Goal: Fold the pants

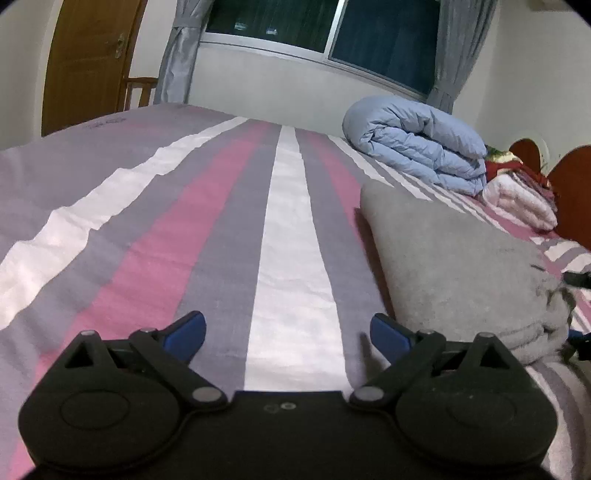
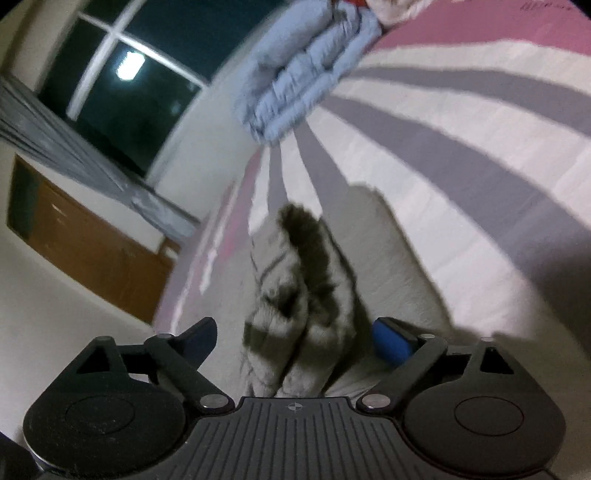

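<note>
The left gripper [image 1: 288,328], black with blue-padded fingertips [image 1: 388,330], hovers low over a bed [image 1: 207,229] covered in a sheet of pink, grey and white stripes; its jaws stand wide apart with nothing between them, only a white stripe of the sheet showing in the gap. Just to the right of this gripper, in the left wrist view, lie the folded grey fleece pants [image 1: 469,266], a soft stacked bundle resting on the sheet, its layered edges facing near and right. Farther away on the right side of the bed sits a rolled pale-blue quilted duvet [image 1: 417,147], and beside it, nearer the reddish-brown wooden headboard [image 1: 572,192], a folded pink-and-white blanket [image 1: 517,203]. Beyond the bed are a dark window [image 1: 332,29] flanked by grey curtains [image 1: 177,62] and a brown wooden door [image 1: 88,62] at far left. The right gripper [image 2: 295,338], of the same black build, is tilted over the same pants [image 2: 295,295], whose bunched folds, showing a darker furry lining, rise into the gap between its fingers; the jaws are spread, and whether the fingers touch the cloth cannot be told because the view is blurred.
</note>
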Motion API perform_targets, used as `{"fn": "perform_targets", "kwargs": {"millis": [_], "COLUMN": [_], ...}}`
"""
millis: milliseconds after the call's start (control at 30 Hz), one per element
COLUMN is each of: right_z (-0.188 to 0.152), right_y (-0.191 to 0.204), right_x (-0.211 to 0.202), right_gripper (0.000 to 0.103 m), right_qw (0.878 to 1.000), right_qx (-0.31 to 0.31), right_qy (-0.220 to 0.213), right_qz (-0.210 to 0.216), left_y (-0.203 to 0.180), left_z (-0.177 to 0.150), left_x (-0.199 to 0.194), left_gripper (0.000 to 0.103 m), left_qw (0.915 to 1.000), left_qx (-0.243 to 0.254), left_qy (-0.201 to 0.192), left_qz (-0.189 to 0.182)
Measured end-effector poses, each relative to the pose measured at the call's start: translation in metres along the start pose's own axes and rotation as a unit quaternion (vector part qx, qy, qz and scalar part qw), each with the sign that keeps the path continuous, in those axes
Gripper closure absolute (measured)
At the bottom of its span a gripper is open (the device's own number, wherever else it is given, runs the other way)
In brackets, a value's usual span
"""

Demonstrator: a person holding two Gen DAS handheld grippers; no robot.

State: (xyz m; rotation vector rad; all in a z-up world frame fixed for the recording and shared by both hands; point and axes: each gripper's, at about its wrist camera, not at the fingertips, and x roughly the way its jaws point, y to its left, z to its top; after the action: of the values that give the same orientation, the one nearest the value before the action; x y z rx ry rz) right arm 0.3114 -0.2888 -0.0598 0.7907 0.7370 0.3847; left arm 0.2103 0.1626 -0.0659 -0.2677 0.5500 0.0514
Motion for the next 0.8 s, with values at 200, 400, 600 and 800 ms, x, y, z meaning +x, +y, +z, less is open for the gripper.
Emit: {"fn": "perform_targets", "kwargs": {"millis": [200,400,600,800], "right_z": [0.007,0.017,0.011,0.020], "right_y": [0.034,0.022,-0.036,-0.032], "right_x": [0.006,-0.025,-0.004,-0.016], "right_gripper": [0.069,0.070,0.067,0.053], "right_qw": [0.999,0.996,0.999,0.999], "right_qx": [-0.045,-0.032,0.017,-0.005], "right_qy": [-0.011,-0.075,-0.028,-0.032], "right_qz": [0.020,0.019,-0.023,-0.016], "left_y": [0.004,0.004,0.001,-0.005], "left_z": [0.000,-0.001,-0.001,-0.001], "left_x": [0.002,0.001,0.002,0.002], "left_gripper": [0.013,0.013,0.013,0.013], "left_qw": [0.9998,0.9998,0.9999,0.9999], "left_qx": [-0.017,-0.016,-0.010,0.002], "left_qy": [0.000,-0.001,0.001,-0.002], "left_qz": [-0.007,-0.007,-0.001,0.015]}}
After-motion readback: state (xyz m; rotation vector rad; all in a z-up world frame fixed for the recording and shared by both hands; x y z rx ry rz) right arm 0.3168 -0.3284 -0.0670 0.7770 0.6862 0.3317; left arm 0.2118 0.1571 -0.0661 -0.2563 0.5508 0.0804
